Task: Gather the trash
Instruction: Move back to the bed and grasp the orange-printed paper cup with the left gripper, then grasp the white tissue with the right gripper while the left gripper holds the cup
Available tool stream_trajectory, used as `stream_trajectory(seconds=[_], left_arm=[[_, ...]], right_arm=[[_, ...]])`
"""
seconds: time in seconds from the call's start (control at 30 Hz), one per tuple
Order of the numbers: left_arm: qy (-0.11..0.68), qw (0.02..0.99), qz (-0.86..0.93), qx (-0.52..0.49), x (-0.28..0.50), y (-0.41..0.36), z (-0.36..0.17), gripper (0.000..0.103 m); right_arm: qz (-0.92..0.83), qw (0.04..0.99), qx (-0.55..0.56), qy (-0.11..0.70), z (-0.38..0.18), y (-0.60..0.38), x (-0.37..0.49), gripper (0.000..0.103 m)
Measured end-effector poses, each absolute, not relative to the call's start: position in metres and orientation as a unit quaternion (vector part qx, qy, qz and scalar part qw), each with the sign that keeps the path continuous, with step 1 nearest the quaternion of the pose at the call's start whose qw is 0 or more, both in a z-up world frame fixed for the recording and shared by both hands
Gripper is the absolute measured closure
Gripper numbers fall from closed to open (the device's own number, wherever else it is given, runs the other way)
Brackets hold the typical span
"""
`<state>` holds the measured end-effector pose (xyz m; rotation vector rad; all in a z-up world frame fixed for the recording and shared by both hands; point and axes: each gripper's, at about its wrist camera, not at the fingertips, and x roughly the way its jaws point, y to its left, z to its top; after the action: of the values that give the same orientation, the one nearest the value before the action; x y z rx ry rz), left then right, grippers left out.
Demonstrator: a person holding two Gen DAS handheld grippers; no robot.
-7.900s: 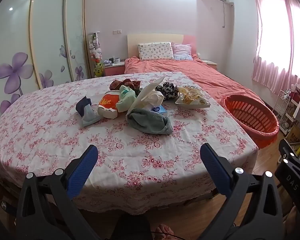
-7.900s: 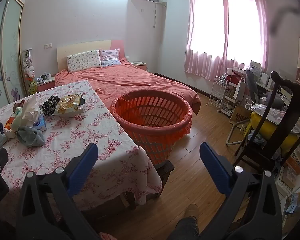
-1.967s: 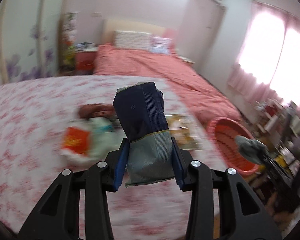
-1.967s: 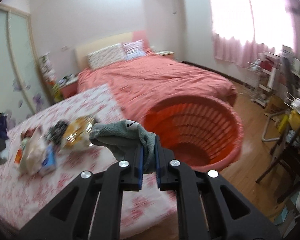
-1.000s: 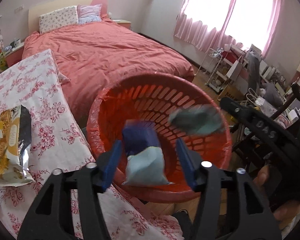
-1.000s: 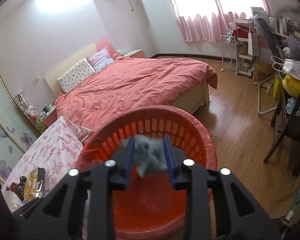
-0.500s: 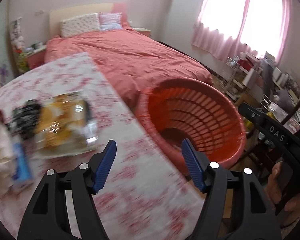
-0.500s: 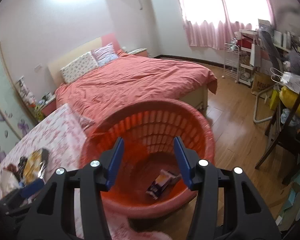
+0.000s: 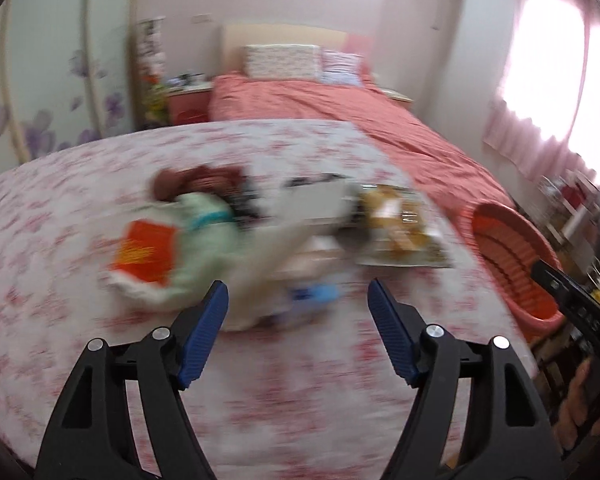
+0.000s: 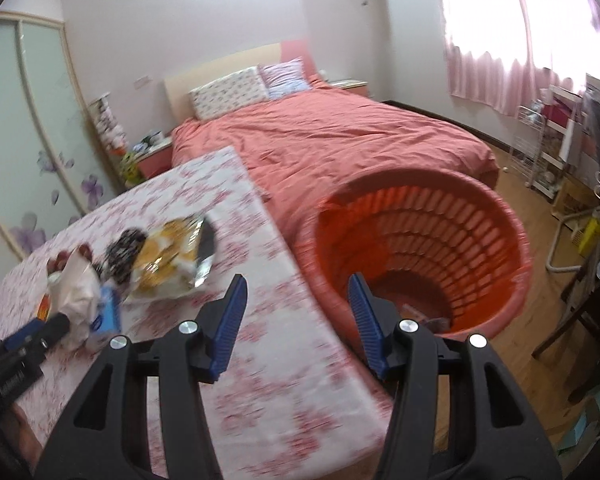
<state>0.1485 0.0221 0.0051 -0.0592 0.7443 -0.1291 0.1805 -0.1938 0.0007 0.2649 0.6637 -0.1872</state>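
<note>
A blurred pile of trash lies on the floral-cloth table (image 9: 300, 400): an orange-red packet (image 9: 146, 249), a pale green cloth (image 9: 204, 232), a white wrapper (image 9: 312, 202), a yellow snack bag (image 9: 400, 230) and a blue pack (image 9: 314, 292). My left gripper (image 9: 298, 300) is open and empty, just short of the pile. My right gripper (image 10: 298, 294) is open and empty over the table's right edge, beside the orange basket (image 10: 512, 240). The snack bag (image 10: 168, 264) and white wrapper (image 10: 76, 280) also show in the right wrist view.
A bed with a salmon cover (image 10: 340, 140) stands behind table and basket. The basket (image 9: 508, 256) sits off the table's right edge, with some items at its bottom. A wardrobe (image 10: 32, 120) is at left; a chair and shelves crowd the right side.
Both grippers let their items drop into the basket and opened. The left gripper has swung back left to the pile on the table. The right gripper has shifted left toward the table edge.
</note>
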Motion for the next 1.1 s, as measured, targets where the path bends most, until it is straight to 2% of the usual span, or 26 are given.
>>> stream_trajectory(seconds=[0.33,0.73,0.9,1.1], left_arm=[[0.38,0.923,0.023,-0.057,0.171,0.106,-0.019,0.031],[0.405,0.911,0.006,-0.08,0.194,0.114,-0.037,0.031],[0.415,0.908,0.004,-0.064,0.204,0.106,-0.042,0.026],[0.426,0.902,0.002,-0.072,0.214,0.111,-0.048,0.026]], right_arm=[[-0.066,0.93,0.11,0.343,-0.007,-0.155,0.189,0.051],[-0.061,0.927,0.104,0.355,-0.014,-0.146,0.198,0.049],[-0.06,0.925,0.106,0.359,-0.017,-0.146,0.201,0.049],[-0.057,0.925,0.103,0.361,-0.018,-0.143,0.203,0.049]])
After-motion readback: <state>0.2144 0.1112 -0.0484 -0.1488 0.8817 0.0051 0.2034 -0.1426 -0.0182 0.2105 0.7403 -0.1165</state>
